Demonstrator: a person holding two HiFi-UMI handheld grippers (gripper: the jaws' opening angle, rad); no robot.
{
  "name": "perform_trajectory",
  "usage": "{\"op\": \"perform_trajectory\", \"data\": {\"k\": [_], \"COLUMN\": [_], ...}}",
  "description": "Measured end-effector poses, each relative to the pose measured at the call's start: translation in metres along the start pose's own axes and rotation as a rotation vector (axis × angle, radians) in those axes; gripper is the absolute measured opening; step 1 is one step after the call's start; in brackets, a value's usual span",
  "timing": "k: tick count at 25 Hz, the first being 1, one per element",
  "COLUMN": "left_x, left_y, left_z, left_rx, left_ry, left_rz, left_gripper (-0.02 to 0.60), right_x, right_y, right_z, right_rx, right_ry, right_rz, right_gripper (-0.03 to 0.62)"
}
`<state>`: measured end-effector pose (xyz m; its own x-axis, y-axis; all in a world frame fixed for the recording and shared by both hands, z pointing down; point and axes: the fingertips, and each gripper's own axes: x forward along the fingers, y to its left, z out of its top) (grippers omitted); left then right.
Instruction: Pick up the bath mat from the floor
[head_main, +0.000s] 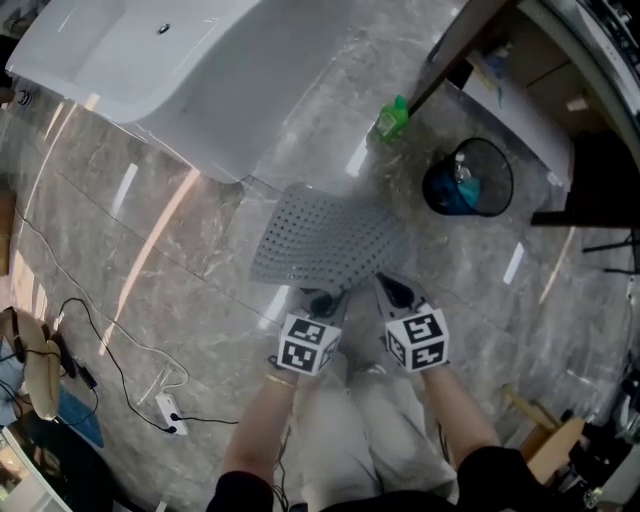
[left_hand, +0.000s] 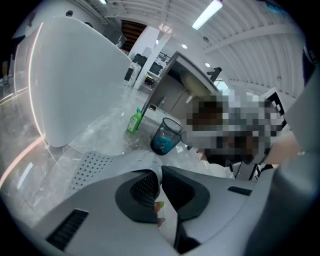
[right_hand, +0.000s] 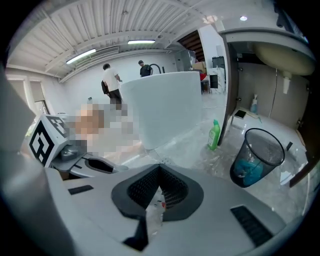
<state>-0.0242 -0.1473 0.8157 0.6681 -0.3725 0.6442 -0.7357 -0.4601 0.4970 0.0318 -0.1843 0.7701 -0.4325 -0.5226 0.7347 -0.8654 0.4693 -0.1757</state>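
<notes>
The grey perforated bath mat (head_main: 325, 235) hangs lifted off the marble floor, held by its near edge and sloping away from me. My left gripper (head_main: 322, 300) is shut on that edge at the left, and my right gripper (head_main: 392, 288) is shut on it at the right. In the left gripper view the jaws (left_hand: 160, 172) pinch the thin mat (left_hand: 92, 165), which spreads out beyond them to the left. In the right gripper view the jaws (right_hand: 160, 170) are closed on a thin strip of the mat, and little of the sheet shows beyond them.
A white bathtub (head_main: 150, 60) stands at the far left. A green bottle (head_main: 392, 118) and a black mesh bin (head_main: 467, 178) sit beyond the mat, by a vanity cabinet (head_main: 520, 90). Cables and a power strip (head_main: 168, 408) lie on the floor at the left.
</notes>
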Motion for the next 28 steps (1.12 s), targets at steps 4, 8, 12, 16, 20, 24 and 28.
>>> {"op": "perform_trajectory", "data": {"k": [4,8,12,16,20,24,28], "left_x": [-0.044,-0.085,-0.124,-0.169,-0.212,-0.251,-0.284], "left_y": [-0.028,-0.056,-0.079,-0.103,-0.132,-0.171,-0.202], "left_z": [0.031,0.060,0.086,0.117,0.149,0.167,0.192], "left_rx": [-0.044,-0.055,-0.089,-0.153,-0.187,-0.197,-0.190], "left_ry": [-0.024,-0.035,-0.049,-0.083,-0.119,-0.128,-0.159], "left_rz": [0.014,0.036,0.067,0.084,0.088,0.101,0.127], "left_gripper": [0.015,0.015,0.015,0.015,0.015,0.015,0.016], "right_x": [-0.047,-0.094,-0.141,-0.189,-0.236,-0.287,-0.331], "right_y": [0.015,0.032,0.050,0.062,0.074,0.083,0.091], "right_z": [0.030,0.061,0.093,0.127,0.160,0.184,0.209], "right_rx": [-0.009,-0.012,-0.017,-0.001,-0.008,-0.011,-0.031], "right_ry": [0.008,0.014,0.004,-0.010,-0.024,-0.032,-0.060], "right_rz": [0.014,0.027,0.039,0.034,0.027,0.022,0.034], "right_gripper": [0.011,0.011,0.011,0.011,0.011,0.011,0.011]}}
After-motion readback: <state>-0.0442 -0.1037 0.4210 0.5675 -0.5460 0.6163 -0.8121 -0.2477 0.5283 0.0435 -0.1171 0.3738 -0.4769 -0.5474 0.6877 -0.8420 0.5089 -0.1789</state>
